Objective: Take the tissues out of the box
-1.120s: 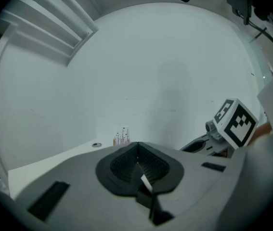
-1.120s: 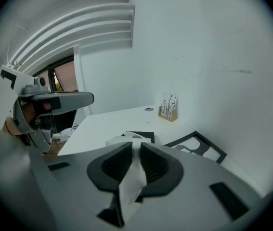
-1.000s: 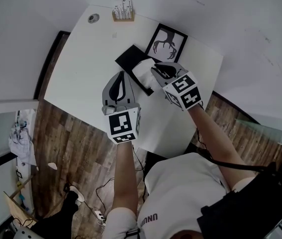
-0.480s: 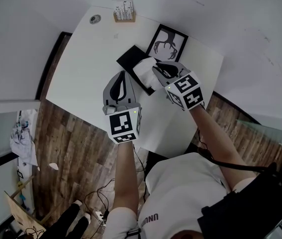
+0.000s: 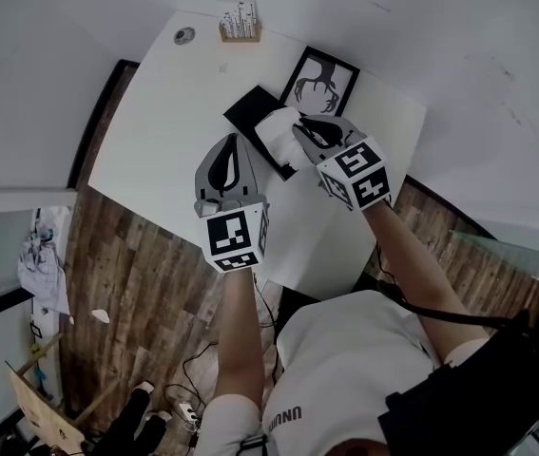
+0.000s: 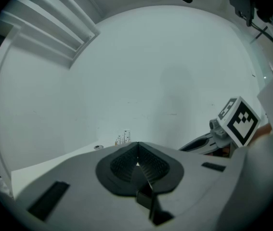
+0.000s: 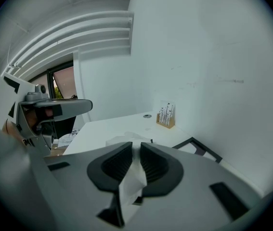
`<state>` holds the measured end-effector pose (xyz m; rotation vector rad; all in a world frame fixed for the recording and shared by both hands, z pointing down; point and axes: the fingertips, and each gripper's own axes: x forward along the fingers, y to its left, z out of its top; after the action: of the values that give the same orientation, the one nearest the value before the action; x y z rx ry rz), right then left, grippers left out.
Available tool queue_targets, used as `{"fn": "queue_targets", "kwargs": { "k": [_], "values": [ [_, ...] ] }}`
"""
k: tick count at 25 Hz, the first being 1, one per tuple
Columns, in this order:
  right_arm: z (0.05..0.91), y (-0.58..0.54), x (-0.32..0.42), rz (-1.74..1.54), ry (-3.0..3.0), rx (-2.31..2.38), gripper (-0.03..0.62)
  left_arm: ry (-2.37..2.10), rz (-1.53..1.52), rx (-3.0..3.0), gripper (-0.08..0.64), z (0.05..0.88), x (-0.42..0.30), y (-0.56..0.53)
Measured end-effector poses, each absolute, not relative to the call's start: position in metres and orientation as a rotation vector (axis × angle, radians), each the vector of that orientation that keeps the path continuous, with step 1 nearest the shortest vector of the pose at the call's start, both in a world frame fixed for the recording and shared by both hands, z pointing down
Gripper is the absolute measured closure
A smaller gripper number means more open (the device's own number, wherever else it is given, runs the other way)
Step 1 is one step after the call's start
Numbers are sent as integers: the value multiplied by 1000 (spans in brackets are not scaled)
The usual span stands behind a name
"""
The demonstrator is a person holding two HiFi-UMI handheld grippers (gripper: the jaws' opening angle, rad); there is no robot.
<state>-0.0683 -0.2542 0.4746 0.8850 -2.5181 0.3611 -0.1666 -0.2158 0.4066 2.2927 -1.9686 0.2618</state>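
A black tissue box [image 5: 250, 114] lies on the white table [image 5: 155, 131], with a white tissue [image 5: 274, 133] rising out of its top. My right gripper [image 5: 299, 129] is shut on that tissue just above the box; in the right gripper view the tissue [image 7: 132, 179] runs down between the two dark pads. My left gripper [image 5: 228, 150] hovers to the left of the box, shut with nothing in it, and its pads [image 6: 126, 161] meet in the left gripper view.
A framed black-and-white picture [image 5: 317, 82] lies behind the box. A small wooden card holder [image 5: 238, 22] and a round metal disc [image 5: 184, 35] sit at the far end of the table. White walls close in behind and to the right; wood floor lies in front.
Both grippers and the tissue have hardly moved. A person's feet on the floor at lower left have shifted.
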Motion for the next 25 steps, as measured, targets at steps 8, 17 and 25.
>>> {"fn": "queue_targets", "kwargs": {
  "k": [8, 17, 25],
  "values": [
    [469, -254, -69, 344, -2529, 885, 525, -1970, 255, 2298, 546, 403, -164, -215],
    [464, -253, -69, 341, -2548, 877, 525, -1964, 250, 2305, 546, 400, -162, -212],
    [454, -254, -68, 322, -2562, 890, 525, -1981, 237, 2307, 546, 394, -162, -210]
  ]
}}
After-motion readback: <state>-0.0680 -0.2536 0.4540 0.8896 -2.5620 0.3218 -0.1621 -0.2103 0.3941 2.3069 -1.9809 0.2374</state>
